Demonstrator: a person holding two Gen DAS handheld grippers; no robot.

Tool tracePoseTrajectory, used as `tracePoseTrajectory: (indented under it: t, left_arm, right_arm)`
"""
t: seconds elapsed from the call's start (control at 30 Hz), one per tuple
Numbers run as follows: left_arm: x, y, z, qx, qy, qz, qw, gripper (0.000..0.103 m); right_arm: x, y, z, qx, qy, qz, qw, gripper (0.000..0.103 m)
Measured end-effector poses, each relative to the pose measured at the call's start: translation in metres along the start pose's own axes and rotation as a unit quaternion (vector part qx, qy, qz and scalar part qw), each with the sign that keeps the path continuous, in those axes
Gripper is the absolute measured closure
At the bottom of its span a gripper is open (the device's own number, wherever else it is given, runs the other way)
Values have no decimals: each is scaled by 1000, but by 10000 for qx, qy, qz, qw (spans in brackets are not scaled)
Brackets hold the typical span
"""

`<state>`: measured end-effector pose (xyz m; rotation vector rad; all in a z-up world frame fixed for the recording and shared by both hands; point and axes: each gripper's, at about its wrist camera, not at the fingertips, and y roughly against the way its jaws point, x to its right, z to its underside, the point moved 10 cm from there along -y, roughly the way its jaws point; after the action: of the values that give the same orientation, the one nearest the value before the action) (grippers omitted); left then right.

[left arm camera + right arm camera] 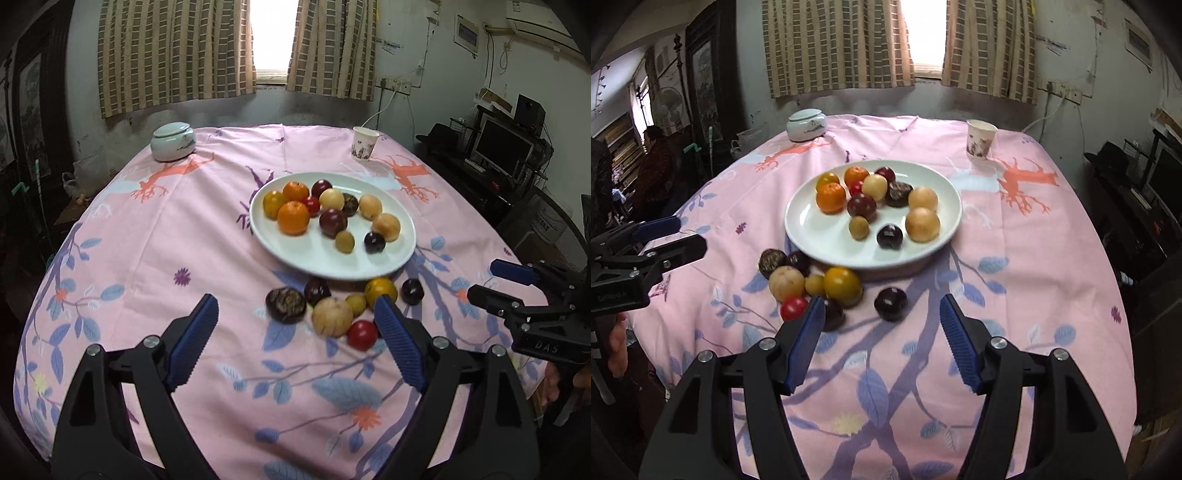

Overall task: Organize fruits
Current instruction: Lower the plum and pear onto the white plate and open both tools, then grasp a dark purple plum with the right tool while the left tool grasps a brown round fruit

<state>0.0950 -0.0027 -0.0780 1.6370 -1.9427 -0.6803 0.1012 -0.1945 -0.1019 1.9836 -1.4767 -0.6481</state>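
From the left wrist, the left claw (295, 314) is spread wide with nothing between its blue pads, hanging over the pink cloth (147, 258). Just ahead of it, toward its right finger, a loose cluster of fruit lies on the cloth: a dark wrinkled fruit (285, 305), a pale round fruit (332, 316), a red one (362, 334) just beside the right fingertip, a yellow-orange one (380, 290) past that tip, and a dark plum (412, 291) a little farther right. Beyond the cluster sits the white plate (314, 254), holding oranges (293, 218), plums and pale fruit. Far ahead to the left stands a lidded jar (173, 141); far ahead to the right, a paper cup (365, 144). The right claw (491, 284) shows at the right edge, its jaws apart and empty.

From the right wrist, the right claw (882, 314) is also spread, pinching nothing. A dark plum (890, 303) lies on the cloth (1034, 258) just ahead, between the lines of the two fingers but clear of the pads. The cluster sits ahead and left: another dark fruit (833, 314) and the red one (793, 308) beside the left fingertip, with the yellow-orange fruit (843, 285) behind them. The plate (827, 236) lies straight ahead past these. The left claw (687, 236) shows at the left edge, open and empty.
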Motion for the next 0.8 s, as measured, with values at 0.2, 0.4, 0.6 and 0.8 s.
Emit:
tracePoseTrajectory:
  t: [0.2,0.4,0.6,0.8]
  left_arm:
    - [-14,-5,37,-255,88,-94,9996,15]
    - [-28,-9,39,-321,185,-186,9991,15]
    - [-32,-18,42,-416,220,-144,9988,15]
    - [-17,-36,41,-534,-104,-214,9983,15]
  right_arm:
    - [-1,-43,33,-573,-358,-152,9976,38]
    - [4,-75,24,-537,-219,-1,9983,48]
    - [6,-101,15,-769,-226,-63,9968,58]
    - [-2,-94,14,-778,-247,-89,9966,72]
